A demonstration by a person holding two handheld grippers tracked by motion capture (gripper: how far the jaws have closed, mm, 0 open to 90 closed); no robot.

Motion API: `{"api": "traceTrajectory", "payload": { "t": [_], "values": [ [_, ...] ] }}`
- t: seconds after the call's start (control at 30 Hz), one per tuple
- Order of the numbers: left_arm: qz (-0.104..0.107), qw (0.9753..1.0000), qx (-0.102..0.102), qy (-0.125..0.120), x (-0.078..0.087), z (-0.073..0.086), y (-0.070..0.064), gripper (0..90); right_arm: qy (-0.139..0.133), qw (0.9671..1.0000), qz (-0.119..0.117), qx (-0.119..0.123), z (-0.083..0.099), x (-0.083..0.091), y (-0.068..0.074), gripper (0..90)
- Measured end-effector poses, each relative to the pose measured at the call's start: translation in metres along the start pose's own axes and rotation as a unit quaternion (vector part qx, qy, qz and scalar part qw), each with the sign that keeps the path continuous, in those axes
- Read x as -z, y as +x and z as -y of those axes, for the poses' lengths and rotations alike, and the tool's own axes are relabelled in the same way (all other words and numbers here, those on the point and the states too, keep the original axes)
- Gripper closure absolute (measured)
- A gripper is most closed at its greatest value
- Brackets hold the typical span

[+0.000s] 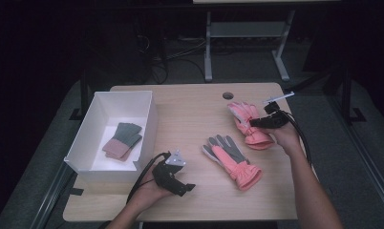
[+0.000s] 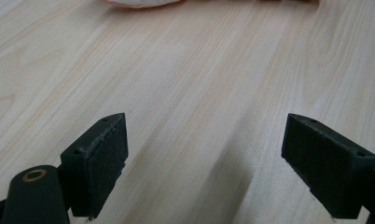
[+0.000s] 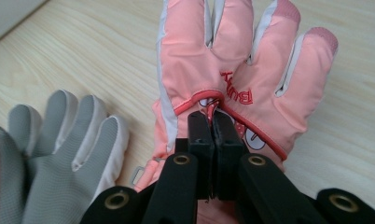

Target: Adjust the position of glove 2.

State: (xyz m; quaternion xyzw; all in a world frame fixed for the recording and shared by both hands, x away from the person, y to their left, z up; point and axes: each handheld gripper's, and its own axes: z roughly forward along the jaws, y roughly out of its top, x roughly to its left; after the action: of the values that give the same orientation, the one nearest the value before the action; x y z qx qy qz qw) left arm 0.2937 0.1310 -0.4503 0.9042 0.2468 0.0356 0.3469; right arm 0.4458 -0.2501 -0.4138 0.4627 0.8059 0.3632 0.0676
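The right hand-held gripper (image 3: 212, 122) has its jaws pinched together on a fold of fabric at the back of the pink glove (image 3: 232, 70), just where the red piping curves above the printed lettering; that spot gives a ridge of cloth to bite, and it sits near the middle, so the glove would likely hang fairly evenly if raised. The glove lies flat at the right of the bench (image 1: 190, 114), back up, fingers pointing away from the person. Its shell looks like smooth, padded nylon with white strips between the fingers and a ribbed, gathered cuff. Just beside it, nearer the person, lies the second glove (image 1: 230, 160) palm up, showing a grey, fine-textured grip surface on its fingers and the same pink cuff. The white box (image 1: 114, 131) at the left has stiff upright walls and holds a folded knit pair (image 1: 122, 139) in grey-green and dusty pink, probably why the gloves are being picked up one at a time. The left hand-held gripper (image 2: 206, 161) rests low over bare wood with its jaws wide apart and holding nothing, seemingly waiting its turn.
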Motion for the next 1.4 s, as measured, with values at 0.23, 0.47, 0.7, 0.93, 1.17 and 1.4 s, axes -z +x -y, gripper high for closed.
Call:
{"api": "traceTrajectory", "payload": {
  "t": [0.23,0.47,0.7,0.93,1.17,1.4],
  "values": [
    [0.0,1.0,0.006,-0.003,0.001,0.0,0.001,14.1,-0.011,0.9999,0.003,0.002,-0.003,0.027,0.008,88.2],
    [-0.002,1.0,0.005,-0.003,0.002,0.0,0.001,14.1,-0.012,0.9999,-0.007,0.009,0.0,0.048,0.02,88.2],
    [-0.003,0.9999,0.004,-0.009,0.0,0.001,0.0,14.1,-0.025,0.9987,-0.032,0.03,0.009,0.068,0.044,88.1],
    [-0.002,1.0,0.002,-0.006,0.0,0.001,-0.001,14.2,-0.029,0.9972,-0.05,0.047,0.017,0.075,0.06,88.1],
    [-0.004,1.0,0.001,-0.004,0.0,0.001,0.001,14.2,-0.017,0.9941,-0.079,0.072,0.03,0.078,0.082,88.1],
    [-0.005,1.0,0.0,-0.003,-0.001,0.001,0.0,14.2,-0.006,0.9919,-0.099,0.08,0.034,0.075,0.093,88.1]
  ]
}}
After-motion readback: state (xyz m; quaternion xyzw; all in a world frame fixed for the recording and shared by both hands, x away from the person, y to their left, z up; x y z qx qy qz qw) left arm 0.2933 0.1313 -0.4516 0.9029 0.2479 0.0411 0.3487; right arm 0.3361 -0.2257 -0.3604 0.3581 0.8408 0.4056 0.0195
